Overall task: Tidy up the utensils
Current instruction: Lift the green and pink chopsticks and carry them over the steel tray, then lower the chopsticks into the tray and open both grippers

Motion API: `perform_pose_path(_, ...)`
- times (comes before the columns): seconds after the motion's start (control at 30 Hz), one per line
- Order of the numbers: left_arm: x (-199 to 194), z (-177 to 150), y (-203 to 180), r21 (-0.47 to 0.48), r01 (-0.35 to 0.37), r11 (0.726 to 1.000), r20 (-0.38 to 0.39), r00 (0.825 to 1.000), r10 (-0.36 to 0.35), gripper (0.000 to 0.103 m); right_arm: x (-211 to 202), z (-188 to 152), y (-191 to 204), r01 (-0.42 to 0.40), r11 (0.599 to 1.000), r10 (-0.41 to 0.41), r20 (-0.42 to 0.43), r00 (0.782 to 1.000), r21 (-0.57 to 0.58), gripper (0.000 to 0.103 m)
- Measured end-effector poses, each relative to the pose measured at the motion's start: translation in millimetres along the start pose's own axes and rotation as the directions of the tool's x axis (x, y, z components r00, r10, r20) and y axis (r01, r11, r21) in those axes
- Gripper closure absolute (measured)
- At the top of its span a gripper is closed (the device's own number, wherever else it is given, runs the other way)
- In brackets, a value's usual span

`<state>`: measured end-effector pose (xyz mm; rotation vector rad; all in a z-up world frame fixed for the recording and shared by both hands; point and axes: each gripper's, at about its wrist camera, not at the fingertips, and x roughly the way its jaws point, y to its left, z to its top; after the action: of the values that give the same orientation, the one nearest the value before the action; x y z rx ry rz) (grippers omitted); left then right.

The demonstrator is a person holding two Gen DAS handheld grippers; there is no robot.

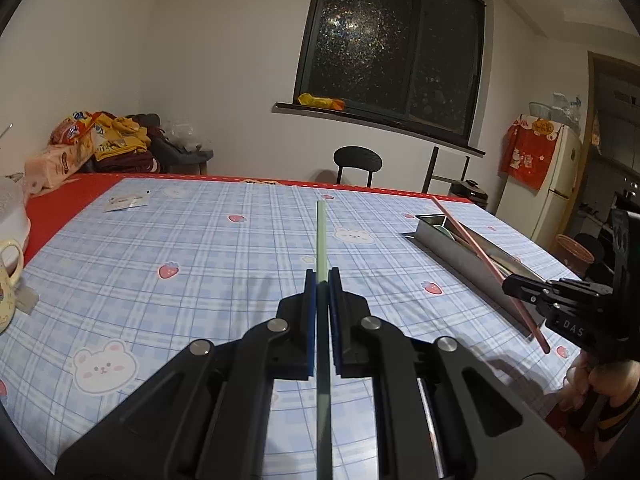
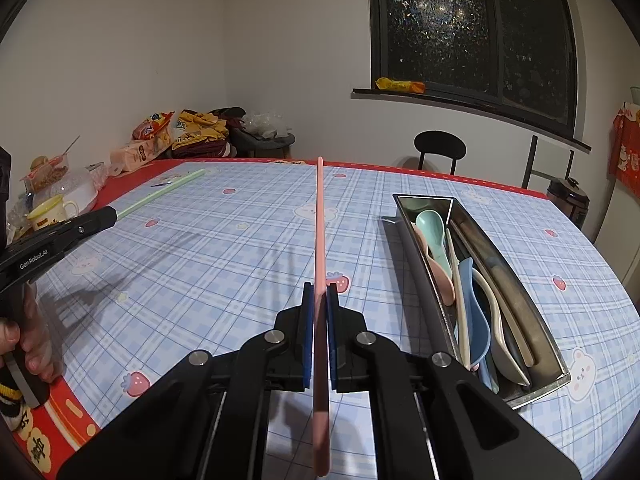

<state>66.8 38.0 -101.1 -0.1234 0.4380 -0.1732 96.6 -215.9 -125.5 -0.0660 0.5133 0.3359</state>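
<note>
left hand-held gripper (image 1: 322, 280): pinched on thin pale-green plastic chopstick (image 1: 321, 236), held above checked tabletop (image 1: 200, 248) | right hand-held gripper (image 2: 320, 294): clamped on slim pink plastic chopstick (image 2: 319, 220), left of steel utensil tray (image 2: 436, 304) | handling: judged light, stiff, slippery; best gripped mid-shaft.

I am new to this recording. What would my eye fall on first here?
Each claw is shut on one chopstick: the left claw holds a green chopstick, the right claw a pink chopstick. Right of them, a metal tray on the checked tablecloth holds pastel spoons.
</note>
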Motion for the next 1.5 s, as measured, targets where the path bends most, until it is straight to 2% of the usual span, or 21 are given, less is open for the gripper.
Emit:
perform_pose_path(0.1, 3.0, 1.3, 5.5, -0.065, 0.014, 0.998, -0.016, 1.000, -0.015, 0.093, -2.2, -0.2, 0.0, 0.000, 1.000, 0.000, 0.007, 1.000, 0.008, 0.097)
perform_pose_path(0.23, 0.7, 7.2, -0.1, -0.075, 0.025, 0.997, -0.001, 1.000, -0.025, 0.093, -4.1, 0.0, -5.9, -0.010, 0.999, 0.009, 0.019, 1.000, 0.035, 0.097)
perform_pose_path(0.57, 11.6, 21.1, -61.8, -0.015, 0.108, 0.994, 0.010, 0.994, -0.108, 0.093, -15.3, 1.7, -31.0, -0.084, 0.988, 0.076, 0.067, 0.995, 0.127, 0.097)
perform_pose_path(0.77, 33.2, 30.8, -103.6, -0.023, 0.173, 0.985, 0.004, 0.985, -0.173, 0.093, -24.8, 8.3, -65.9, -0.047, 0.992, 0.039, 0.075, 0.996, 0.114, 0.097)
perform_pose_path(0.9, 59.8, 33.3, -131.0, -0.083, 0.209, 0.974, -0.034, 0.976, -0.213, 0.093, -21.9, 16.4, -102.3, -0.008, 0.992, 0.000, 0.067, 0.998, 0.125, 0.096)
perform_pose_path(1.07, 95.6, 35.5, -161.7, -0.171, 0.243, 0.955, -0.102, 0.960, -0.262, 0.093, -8.8, 10.2, -136.6, -0.003, 0.981, -0.005, 0.043, 0.999, 0.193, 0.096)
perform_pose_path(1.2, 113.1, 36.5, -182.7, -0.203, 0.254, 0.946, -0.118, 0.952, -0.281, 0.093, 0.1, 9.5, -149.8, -0.025, 0.973, 0.024, 0.006, 1.000, 0.228, 0.096)
perform_pose_path(1.33, 129.2, 40.4, -195.6, -0.249, 0.261, 0.933, -0.127, 0.946, -0.299, 0.093, 10.7, 14.9, -157.5, -0.017, 0.980, 0.020, -0.012, 1.000, 0.198, 0.096)
perform_pose_path(1.5, 151.2, 40.0, -205.1, -0.298, 0.248, 0.922, -0.136, 0.945, -0.298, 0.093, 25.5, 18.2, -170.2, -0.039, 0.973, 0.047, -0.031, 0.998, 0.227, 0.097)
